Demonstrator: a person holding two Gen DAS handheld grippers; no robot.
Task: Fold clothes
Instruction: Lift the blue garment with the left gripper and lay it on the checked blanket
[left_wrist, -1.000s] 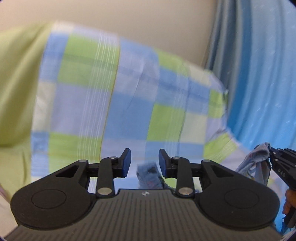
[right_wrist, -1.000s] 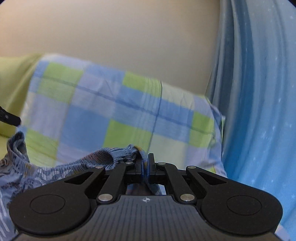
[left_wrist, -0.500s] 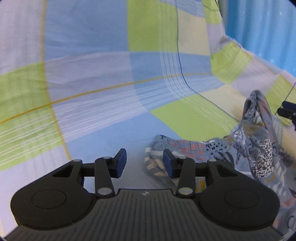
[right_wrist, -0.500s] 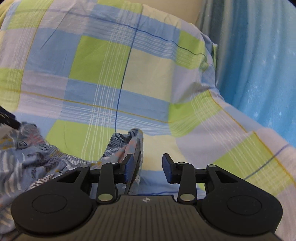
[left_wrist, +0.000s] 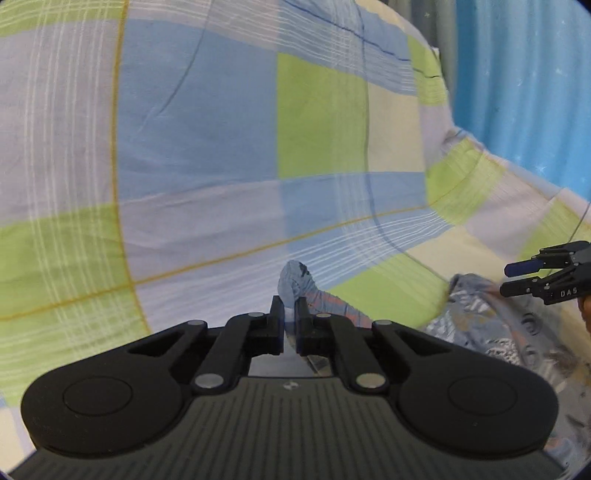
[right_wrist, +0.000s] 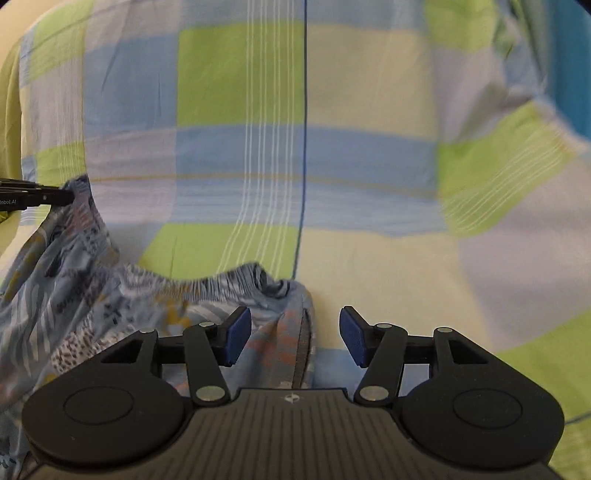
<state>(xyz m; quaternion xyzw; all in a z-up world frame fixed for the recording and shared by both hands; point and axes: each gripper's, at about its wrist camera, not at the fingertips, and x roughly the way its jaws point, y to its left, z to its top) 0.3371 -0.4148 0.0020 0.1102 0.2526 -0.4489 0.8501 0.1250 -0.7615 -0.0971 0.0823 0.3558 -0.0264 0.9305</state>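
Note:
Blue patterned shorts (right_wrist: 110, 295) with an elastic waistband lie rumpled on the checked bedsheet (right_wrist: 332, 147). In the left wrist view my left gripper (left_wrist: 290, 314) is shut on a bunched edge of the shorts (left_wrist: 295, 284), which sticks up between the fingers. More of the fabric spreads out to the right. My right gripper (right_wrist: 293, 334) is open above the waistband, blue pads (right_wrist: 236, 332) wide apart, nothing pinched. It also shows at the right edge of the left wrist view as the right gripper (left_wrist: 505, 279). The left gripper (right_wrist: 68, 195) appears at the far left, holding a raised corner.
The blue, green and pale checked bedsheet (left_wrist: 184, 147) covers the whole surface and rises over a pillow or headboard at the back. A blue curtain (left_wrist: 535, 74) hangs at the right. A fingertip (left_wrist: 585, 314) shows behind the right gripper.
A second ago the right gripper was shut on the waistband and the left was open. The right has let go and opened wide; the left has closed on the shorts' edge. Both dropped toward the bed.

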